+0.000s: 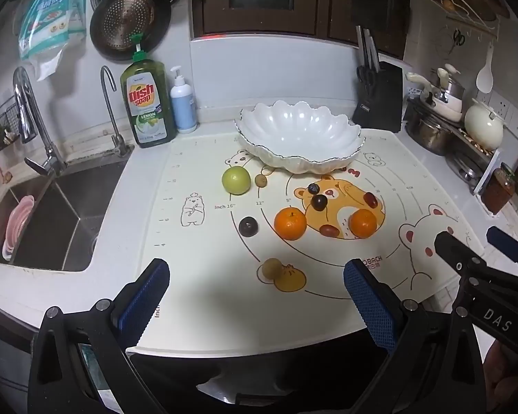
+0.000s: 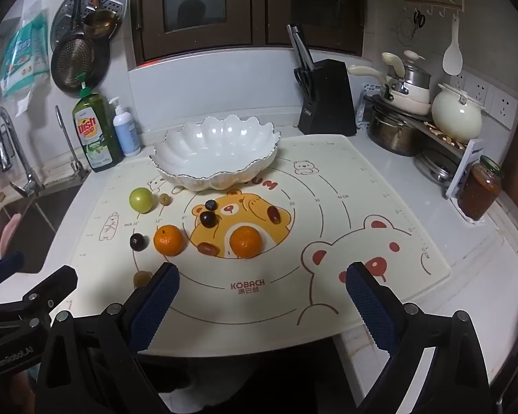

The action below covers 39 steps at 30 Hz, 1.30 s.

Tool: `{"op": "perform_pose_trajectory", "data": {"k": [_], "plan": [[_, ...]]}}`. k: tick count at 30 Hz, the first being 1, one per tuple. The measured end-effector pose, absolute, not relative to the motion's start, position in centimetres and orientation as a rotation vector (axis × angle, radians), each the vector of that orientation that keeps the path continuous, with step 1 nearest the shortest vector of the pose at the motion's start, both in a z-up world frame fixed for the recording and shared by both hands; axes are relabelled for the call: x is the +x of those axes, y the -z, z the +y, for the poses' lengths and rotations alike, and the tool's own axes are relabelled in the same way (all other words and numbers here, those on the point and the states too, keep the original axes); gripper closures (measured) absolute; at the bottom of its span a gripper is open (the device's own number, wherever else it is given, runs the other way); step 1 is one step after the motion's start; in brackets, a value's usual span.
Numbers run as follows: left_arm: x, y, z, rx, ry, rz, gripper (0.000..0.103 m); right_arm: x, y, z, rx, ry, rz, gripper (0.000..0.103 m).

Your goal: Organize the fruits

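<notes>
An empty white scalloped bowl [image 1: 300, 138] [image 2: 216, 153] stands at the back of a cartoon-bear mat [image 1: 203, 258] [image 2: 362, 186]. In front of it lie a green fruit [image 1: 236, 179] [image 2: 141, 199], two oranges [image 1: 290, 223] [image 1: 363, 224] [image 2: 168, 240] [image 2: 246, 242], dark plums [image 1: 248, 226] [image 1: 318, 202] [image 2: 137, 242] [image 2: 208, 219], red dates [image 1: 329, 230] [image 1: 371, 200] [image 2: 208, 248] [image 2: 274, 214], a blueberry [image 1: 313, 188] [image 2: 210, 204] and two longans [image 1: 272, 268] [image 1: 260, 180] [image 2: 142, 278] [image 2: 164, 199]. My left gripper [image 1: 257, 291] is open and empty near the mat's front edge. My right gripper [image 2: 262, 291] is open and empty beside it.
A sink [image 1: 41, 220] with a tap [image 1: 27, 110] lies left. Dish soap [image 1: 148, 103] and a pump bottle [image 1: 183, 103] stand behind the mat. A knife block [image 1: 380, 100], pots [image 2: 404, 103] and a jar [image 2: 480, 188] stand right.
</notes>
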<state>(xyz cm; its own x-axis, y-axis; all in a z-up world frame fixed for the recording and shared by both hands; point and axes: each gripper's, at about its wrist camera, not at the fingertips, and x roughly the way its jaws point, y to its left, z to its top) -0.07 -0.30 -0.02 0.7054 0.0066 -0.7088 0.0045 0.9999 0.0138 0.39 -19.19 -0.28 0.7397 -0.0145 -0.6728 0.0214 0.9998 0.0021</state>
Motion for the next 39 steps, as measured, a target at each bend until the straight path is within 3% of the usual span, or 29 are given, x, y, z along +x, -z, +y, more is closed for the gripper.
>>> {"op": "perform_pose_trajectory", "data": {"k": [39], "plan": [[0.5,0.1,0.4,0.0,0.008,0.823,0.0,0.7,0.3,-18.6,-0.001,0.014,0.752,0.005]]}}
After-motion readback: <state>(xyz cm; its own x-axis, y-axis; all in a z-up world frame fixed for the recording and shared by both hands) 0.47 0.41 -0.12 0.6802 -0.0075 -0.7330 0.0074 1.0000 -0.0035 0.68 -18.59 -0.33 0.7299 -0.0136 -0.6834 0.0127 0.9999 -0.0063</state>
